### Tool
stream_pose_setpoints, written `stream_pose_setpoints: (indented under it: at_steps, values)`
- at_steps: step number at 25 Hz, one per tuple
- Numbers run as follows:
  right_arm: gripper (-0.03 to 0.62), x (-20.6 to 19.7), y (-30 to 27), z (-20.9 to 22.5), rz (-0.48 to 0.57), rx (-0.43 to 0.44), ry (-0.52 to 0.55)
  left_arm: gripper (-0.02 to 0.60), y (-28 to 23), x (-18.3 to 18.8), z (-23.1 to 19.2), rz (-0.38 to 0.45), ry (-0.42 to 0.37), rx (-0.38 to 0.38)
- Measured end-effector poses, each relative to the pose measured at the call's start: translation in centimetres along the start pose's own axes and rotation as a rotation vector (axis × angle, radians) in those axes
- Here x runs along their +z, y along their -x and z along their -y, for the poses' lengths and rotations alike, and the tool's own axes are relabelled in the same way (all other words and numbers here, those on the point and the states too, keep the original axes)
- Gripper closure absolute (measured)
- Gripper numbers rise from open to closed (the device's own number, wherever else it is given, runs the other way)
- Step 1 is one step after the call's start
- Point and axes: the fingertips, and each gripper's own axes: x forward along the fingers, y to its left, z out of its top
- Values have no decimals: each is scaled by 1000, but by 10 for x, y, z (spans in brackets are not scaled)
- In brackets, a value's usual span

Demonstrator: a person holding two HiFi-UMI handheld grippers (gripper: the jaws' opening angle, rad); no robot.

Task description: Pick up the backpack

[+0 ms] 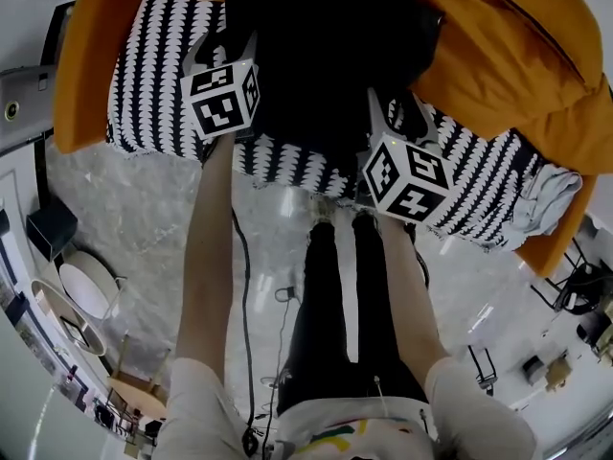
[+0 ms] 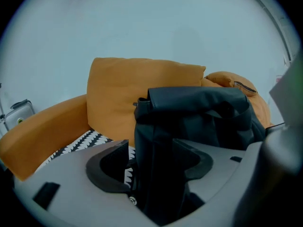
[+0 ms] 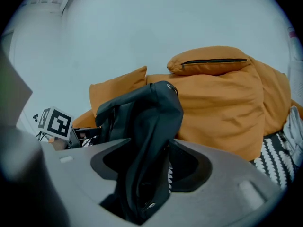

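Observation:
A black backpack (image 1: 326, 56) stands upright on the black-and-white patterned seat (image 1: 163, 75) of an orange sofa (image 1: 498, 56), leaning against the back cushions. My left gripper (image 1: 228, 44) is at the backpack's left side and my right gripper (image 1: 397, 113) at its right front. In the left gripper view the jaws (image 2: 151, 169) stand wide with a fold of the backpack (image 2: 199, 112) between them, and patterned seat shows beside the left pad. The right gripper (image 3: 147, 167) is also wide, with the backpack's side (image 3: 142, 112) hanging loose between its pads.
An orange back pillow (image 2: 128, 89) and a zipped orange cushion (image 3: 213, 63) sit behind the backpack. A pale cloth (image 1: 546, 195) lies at the sofa's right end. The marble floor (image 1: 124, 209) carries a black cable (image 1: 244, 286), and a round white table (image 1: 81, 290) stands at the left.

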Motion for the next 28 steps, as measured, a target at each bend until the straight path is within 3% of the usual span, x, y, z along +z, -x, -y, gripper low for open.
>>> stream_pose_setpoints:
  at_steps: [4,11,22,28]
  values:
    - [356,-3,-6,7,-18,-31,15,307,-25,-14,-6,-73,12,8]
    - [344,-20,-24,8,-91,-23,2,301,-46,-29,-13,-179,-44,-22]
    - [359,-29,-39,2,-127,-15,20,299,-58,-39,-12,-249,-44,-54]
    - [368,-30,-42,-2,-126,-5,43,375,-63,-57,-9,-343,82,-126]
